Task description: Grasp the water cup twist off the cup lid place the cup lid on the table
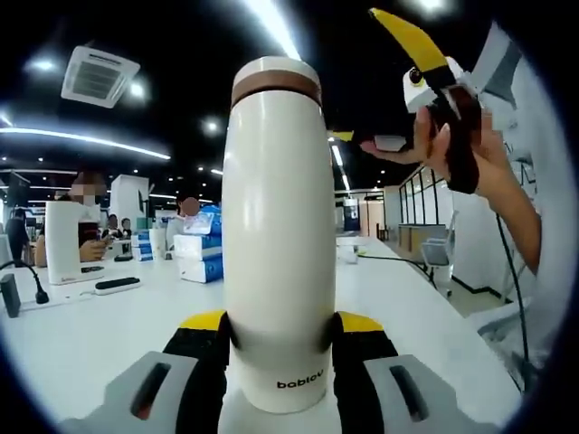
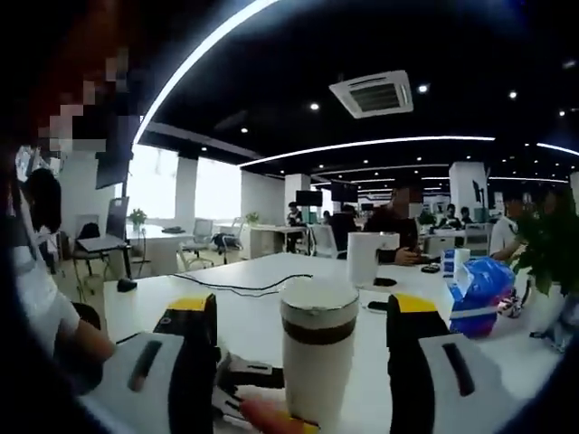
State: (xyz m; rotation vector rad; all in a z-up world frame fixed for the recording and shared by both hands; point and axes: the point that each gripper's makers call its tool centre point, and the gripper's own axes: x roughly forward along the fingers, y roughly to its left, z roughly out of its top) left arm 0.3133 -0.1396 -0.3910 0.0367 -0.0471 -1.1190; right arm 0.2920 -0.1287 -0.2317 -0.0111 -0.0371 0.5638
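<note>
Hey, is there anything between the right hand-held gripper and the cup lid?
Nothing visible. The right hand-held gripper is open, its jaws flanking the cup lid, while the left hand-held gripper clamps the water cup.

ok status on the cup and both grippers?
Left gripper shut on water cup, cup upright. Right gripper open, jaws either side of the cup lid, not closed. Lid on. Nothing in the way.

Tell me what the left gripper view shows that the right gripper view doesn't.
Left gripper view: the left gripper shut on the water cup's lower body, the "bablov" print, and the right gripper raised in a hand. Right gripper view: the right gripper's jaws open on either side of the cup lid, and a blue bag. Both: cup, lid on, white table.
</note>
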